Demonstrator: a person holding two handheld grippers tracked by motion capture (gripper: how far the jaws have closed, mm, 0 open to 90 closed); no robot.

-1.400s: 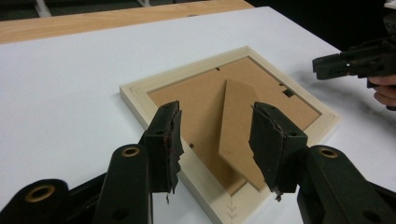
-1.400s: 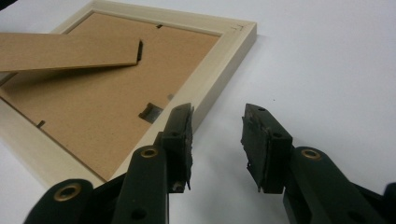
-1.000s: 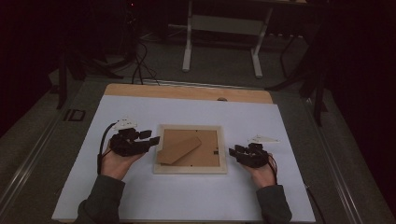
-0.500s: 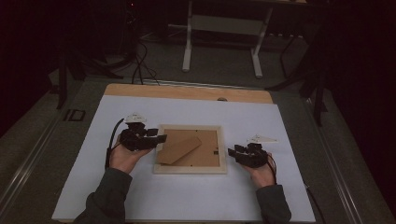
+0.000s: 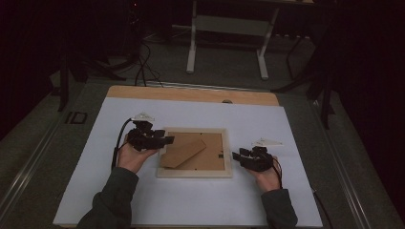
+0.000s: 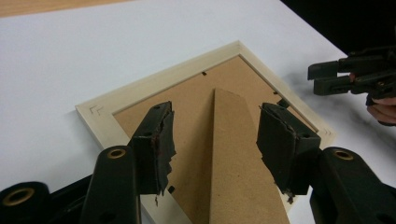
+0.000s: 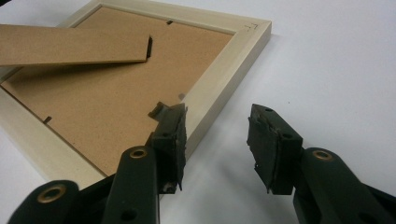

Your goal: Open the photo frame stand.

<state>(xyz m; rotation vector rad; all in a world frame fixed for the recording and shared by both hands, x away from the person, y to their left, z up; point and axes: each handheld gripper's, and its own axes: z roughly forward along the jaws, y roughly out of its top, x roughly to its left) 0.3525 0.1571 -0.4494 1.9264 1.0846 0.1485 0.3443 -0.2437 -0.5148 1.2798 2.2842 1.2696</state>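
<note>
From the high view, a pale wooden picture frame (image 5: pixel 195 152) lies face down on the white sheet covering the counter (image 5: pixel 191 200), its brown backing board up and the cardboard easel stand (image 5: pixel 184 151) slanting across it. The left gripper (image 5: pixel 165 140) hangs over the frame's left edge, and the right gripper (image 5: pixel 236 156) sits just beside the frame's right rail; each has just been opening its jaws, with nothing clamped between them.

In the left gripper view, the two black jaws stand well apart above the backing board, the easel stand (image 6: pixel 236 154) running up between them without the pads pressing on it. The right gripper (image 6: pixel 322 79) shows at the far right edge, near the frame's (image 6: pixel 140 91) corner.

In the right gripper view, the jaws are spread. The left jaw looks to rest near a small black turn clip (image 7: pixel 159 110) by the frame's (image 7: pixel 224 74) rail, though contact is hard to judge; the other jaw stands over the bare white sheet.
</note>
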